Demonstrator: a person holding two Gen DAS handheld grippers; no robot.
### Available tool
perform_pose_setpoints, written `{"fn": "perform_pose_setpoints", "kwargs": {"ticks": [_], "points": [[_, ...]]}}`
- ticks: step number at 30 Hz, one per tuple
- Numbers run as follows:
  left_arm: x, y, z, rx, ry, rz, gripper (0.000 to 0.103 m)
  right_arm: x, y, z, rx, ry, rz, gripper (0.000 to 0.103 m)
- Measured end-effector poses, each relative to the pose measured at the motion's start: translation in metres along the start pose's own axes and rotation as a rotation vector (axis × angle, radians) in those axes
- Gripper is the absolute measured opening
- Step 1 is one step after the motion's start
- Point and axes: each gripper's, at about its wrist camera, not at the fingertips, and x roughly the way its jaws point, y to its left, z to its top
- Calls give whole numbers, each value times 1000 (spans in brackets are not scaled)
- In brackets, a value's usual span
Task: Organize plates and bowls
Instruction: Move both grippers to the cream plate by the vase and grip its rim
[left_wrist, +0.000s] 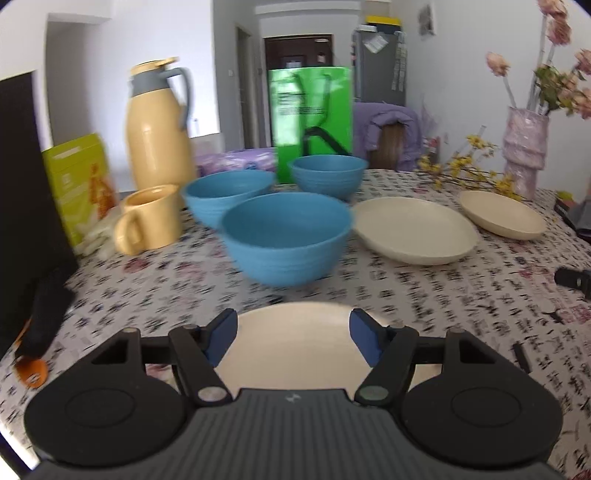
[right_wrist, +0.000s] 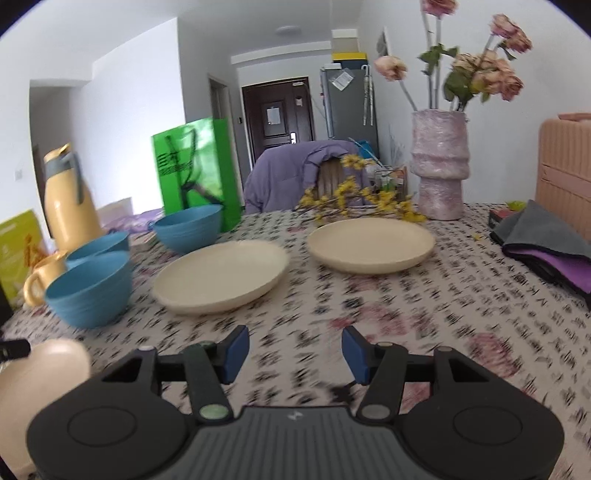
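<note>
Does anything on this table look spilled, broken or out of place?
Nothing looks spilled or broken. The three blue bowls and three cream plates sit upright but scattered, unstacked. One oddity: a yellow flower sprig lies loose on the tablecloth instead of in the vase.

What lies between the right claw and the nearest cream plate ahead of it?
Nothing: only bare patterned tablecloth lies between the right claw and that plate, as the right wrist view shows.
</note>
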Motion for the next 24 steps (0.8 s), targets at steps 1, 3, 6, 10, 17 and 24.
{"fn": "perform_pose_setpoints", "kwargs": {"ticks": [1, 3, 6, 10, 17, 24], "points": [[4, -9, 4, 6, 4, -16, 69, 3, -10, 6, 3, -4, -1, 62], [14, -30, 13, 18, 9, -60, 69, 10, -31, 19, 12, -10, -8, 66], [30, -66, 34, 18, 12, -120, 69, 31, -61, 42, 14, 6, -17, 67], [61, -112, 65, 17, 7, -189, 69, 72, -95, 71, 29, 47, -30, 71], [135, -177, 118, 39, 30, -264, 68, 159, -147, 94, 75, 105, -133, 74], [219, -229, 140, 70, 98, -303, 58, 209, -177, 98, 118, 96, -168, 62]]}}
